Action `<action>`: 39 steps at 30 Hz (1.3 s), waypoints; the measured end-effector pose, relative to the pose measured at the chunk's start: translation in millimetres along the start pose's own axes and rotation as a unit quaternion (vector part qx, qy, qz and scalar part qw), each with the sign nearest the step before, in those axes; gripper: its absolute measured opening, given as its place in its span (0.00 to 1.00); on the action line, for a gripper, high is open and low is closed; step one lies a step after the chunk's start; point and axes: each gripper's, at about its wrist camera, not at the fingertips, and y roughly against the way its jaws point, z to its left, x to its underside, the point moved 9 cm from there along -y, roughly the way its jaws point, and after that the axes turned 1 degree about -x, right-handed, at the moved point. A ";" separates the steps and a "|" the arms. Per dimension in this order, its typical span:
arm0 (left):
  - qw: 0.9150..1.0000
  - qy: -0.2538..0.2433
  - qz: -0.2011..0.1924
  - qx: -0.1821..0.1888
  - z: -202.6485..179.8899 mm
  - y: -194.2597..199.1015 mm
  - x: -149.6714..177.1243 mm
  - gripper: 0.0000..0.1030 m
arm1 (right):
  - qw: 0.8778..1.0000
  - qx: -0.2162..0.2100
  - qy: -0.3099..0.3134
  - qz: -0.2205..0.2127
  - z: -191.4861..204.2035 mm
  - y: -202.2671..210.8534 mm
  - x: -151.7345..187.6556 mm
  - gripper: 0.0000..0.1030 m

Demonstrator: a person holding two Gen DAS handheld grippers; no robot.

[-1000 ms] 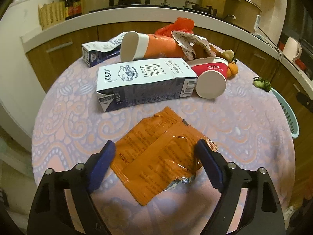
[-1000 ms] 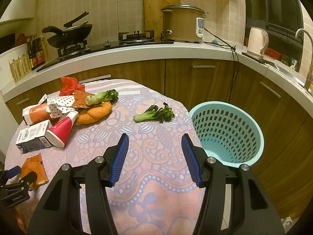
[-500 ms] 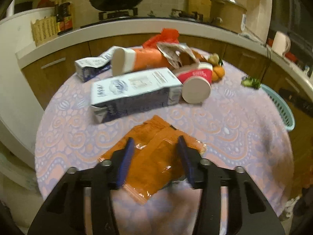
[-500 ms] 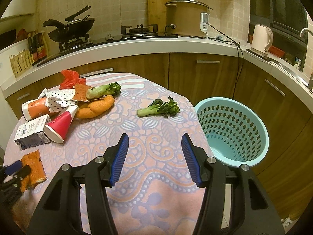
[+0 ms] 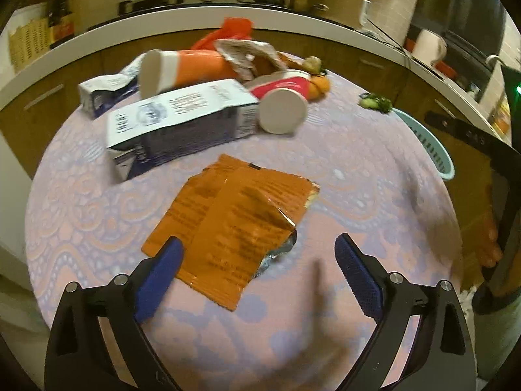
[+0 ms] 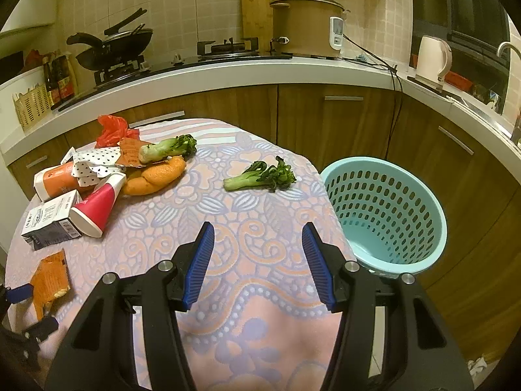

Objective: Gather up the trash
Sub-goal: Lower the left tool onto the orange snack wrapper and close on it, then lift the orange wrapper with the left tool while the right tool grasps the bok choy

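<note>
An orange foil snack wrapper (image 5: 234, 228) lies flat on the patterned tablecloth (image 5: 358, 169); it also shows in the right wrist view (image 6: 50, 277). My left gripper (image 5: 257, 273) is open, its left pad over the wrapper's near edge, the right pad off to the side. Behind the wrapper lie a blue-white milk carton (image 5: 182, 120), a red paper cup (image 5: 281, 102) and an orange cup (image 5: 185, 68). My right gripper (image 6: 257, 260) is open and empty above the table. A turquoise basket (image 6: 387, 208) stands beside the table at the right.
A second carton (image 5: 104, 89), spotted paper (image 5: 247, 53), a red bag (image 6: 112, 130), orange peel (image 6: 156, 176) and two bok choy pieces (image 6: 260, 177) lie on the table. Kitchen counter with wok, rice cooker and kettle curves behind.
My left gripper closed around the wrapper half a second ago, then opened wide again; the wrapper stays on the cloth. The right gripper has barely moved.
</note>
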 end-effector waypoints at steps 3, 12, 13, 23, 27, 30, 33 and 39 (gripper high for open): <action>0.999 -0.008 -0.004 -0.033 4.2 -6.0 -2.8 0.88 | 1.000 -0.001 0.002 0.001 1.6 0.1 0.6 0.51; 0.998 -0.012 -0.016 -0.066 15.0 -13.1 -22.1 0.51 | 1.000 0.003 0.003 0.003 -0.4 -3.5 -1.0 0.51; 0.998 -0.010 -0.019 -0.064 15.8 -12.1 -24.5 0.48 | 1.000 0.004 0.004 0.002 -1.0 -4.3 -2.7 0.51; 0.998 0.007 -0.057 -0.026 8.7 0.0 -39.3 0.24 | 0.999 -0.005 -0.021 0.045 -24.5 -47.4 -18.7 0.51; 0.998 0.007 -0.064 -0.015 4.4 -5.3 -51.0 0.23 | 0.995 -0.034 -0.034 0.088 -17.5 -79.8 -19.0 0.51; 0.998 0.005 -0.066 -0.008 0.2 -10.2 -56.3 0.23 | 0.991 -0.056 -0.055 0.111 -9.2 -101.5 -21.5 0.54; 0.998 0.003 -0.067 -0.001 -3.4 -13.9 -57.6 0.23 | 0.986 -0.061 -0.081 0.135 -4.9 -123.8 -23.7 0.57; 0.998 -0.004 -0.066 0.005 -6.0 -17.9 -59.4 0.23 | 0.986 -0.035 -0.095 0.136 0.9 -145.9 -37.5 0.71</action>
